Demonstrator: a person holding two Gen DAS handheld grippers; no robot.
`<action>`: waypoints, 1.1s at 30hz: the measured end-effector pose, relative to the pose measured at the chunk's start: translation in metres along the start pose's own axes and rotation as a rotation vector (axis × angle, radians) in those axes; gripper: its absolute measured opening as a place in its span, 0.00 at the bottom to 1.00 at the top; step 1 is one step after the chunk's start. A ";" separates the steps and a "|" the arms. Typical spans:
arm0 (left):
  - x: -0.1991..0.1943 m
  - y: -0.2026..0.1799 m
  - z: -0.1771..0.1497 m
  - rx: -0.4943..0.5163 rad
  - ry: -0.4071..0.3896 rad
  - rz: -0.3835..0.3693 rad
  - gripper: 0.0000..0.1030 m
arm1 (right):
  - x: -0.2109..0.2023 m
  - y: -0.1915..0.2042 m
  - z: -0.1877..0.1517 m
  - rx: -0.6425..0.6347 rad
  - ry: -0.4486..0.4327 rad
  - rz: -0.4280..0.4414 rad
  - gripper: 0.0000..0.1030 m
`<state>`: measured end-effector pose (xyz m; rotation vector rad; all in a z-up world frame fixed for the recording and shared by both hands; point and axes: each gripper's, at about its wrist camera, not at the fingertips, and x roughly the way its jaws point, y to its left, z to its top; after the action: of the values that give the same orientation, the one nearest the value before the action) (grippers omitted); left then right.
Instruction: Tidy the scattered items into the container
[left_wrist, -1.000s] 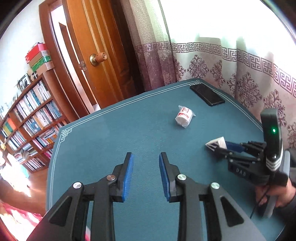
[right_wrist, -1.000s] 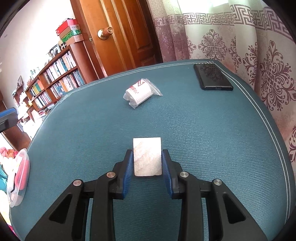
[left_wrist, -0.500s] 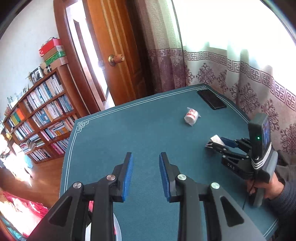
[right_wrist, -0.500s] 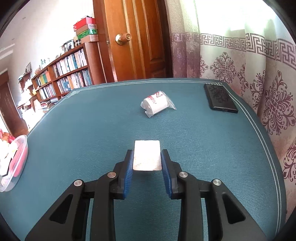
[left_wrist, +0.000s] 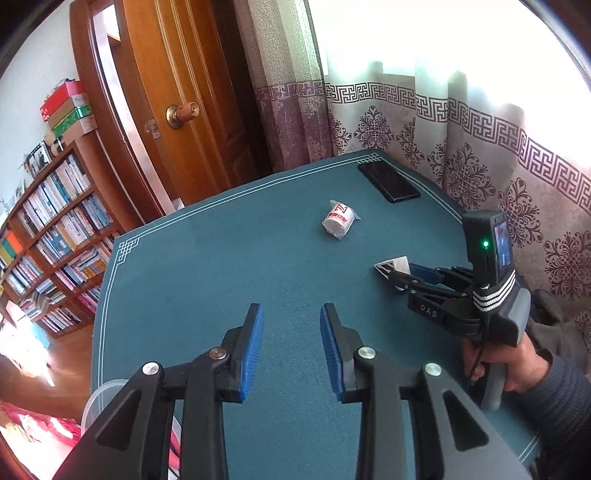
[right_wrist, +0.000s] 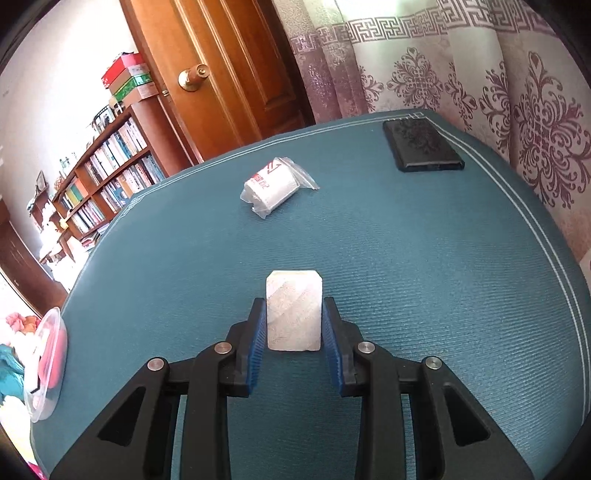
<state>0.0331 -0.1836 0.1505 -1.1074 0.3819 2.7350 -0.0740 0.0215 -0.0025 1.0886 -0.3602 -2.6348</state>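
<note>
The tabletop (right_wrist: 424, 258) is the biggest thing here, covered in a ribbed teal mat with a pale line border. It stands in a corner of the room: a patterned curtain (right_wrist: 480, 74) hangs along its far and right sides, a wooden door (right_wrist: 229, 74) with a brass knob stands behind it, and a bookshelf (right_wrist: 110, 166) full of books lines the wall to the left.

At the tabletop's left edge sits the clear plastic container (right_wrist: 46, 369), already holding some pink and white things. It is well apart from the loose items, so each has to be carried across.

A dark phone (right_wrist: 423, 146) lies flat in the far right corner, probably not part of the clutter. Near the middle lies a white roll in a clear bag (right_wrist: 271, 188), on its side and untouched.

The right gripper (right_wrist: 294, 321) is clamped on a small white block (right_wrist: 293, 310), its blue pads pressing the two side faces so the block points forward. In the left wrist view the block (left_wrist: 393, 266) looks raised off the mat, which suggests it is in transit to the container.

The left gripper (left_wrist: 291, 347) hangs over bare mat with its jaws apart and nothing between them, likely free to take the roll.
</note>
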 end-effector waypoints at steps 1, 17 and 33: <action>0.001 0.000 0.001 -0.001 0.001 -0.007 0.34 | 0.001 -0.002 0.000 0.009 0.003 0.007 0.31; 0.080 -0.013 0.071 -0.032 0.041 -0.107 0.60 | -0.002 -0.001 0.000 0.013 0.002 0.009 0.31; 0.217 -0.052 0.094 0.023 0.148 -0.121 0.59 | -0.004 -0.009 0.004 0.036 -0.006 -0.005 0.31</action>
<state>-0.1698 -0.0940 0.0542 -1.2866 0.3533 2.5471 -0.0757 0.0323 0.0000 1.0950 -0.4083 -2.6463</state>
